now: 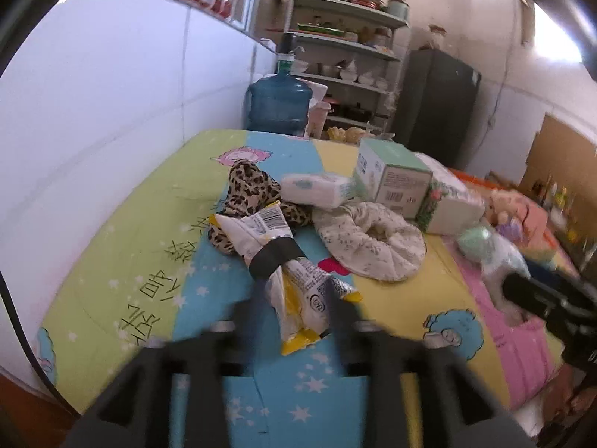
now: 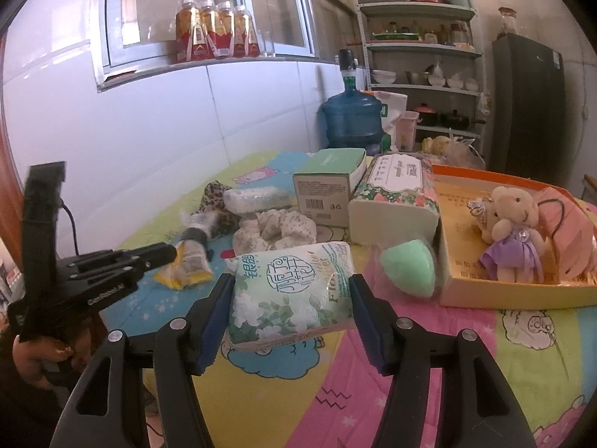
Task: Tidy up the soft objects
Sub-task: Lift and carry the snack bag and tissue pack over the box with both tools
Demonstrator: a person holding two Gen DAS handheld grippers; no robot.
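I judge the sorting well short of done — my orange box [image 2: 485, 291] holds only a teddy in a purple dress [image 2: 513, 231] and a pink item, while most soft things lie loose on the worktop [image 2: 429, 373].

My right hand-held gripper [image 2: 291, 306] is clenched on a tissue pack [image 2: 291, 295], lifted just beside the box; its wrapper reads "Flo…" beside Chinese characters I can't make out.

My left hand-held gripper [image 1: 294, 298] stands released, jaws apart around a yellow-white snack bag [image 1: 287, 257] wrapped in black tape, which rests on the worktop — barcode visible, print too small.

Leopard cloth [image 1: 246, 190], floral cloth [image 1: 373, 239] and green sponge [image 2: 408, 270] are left.
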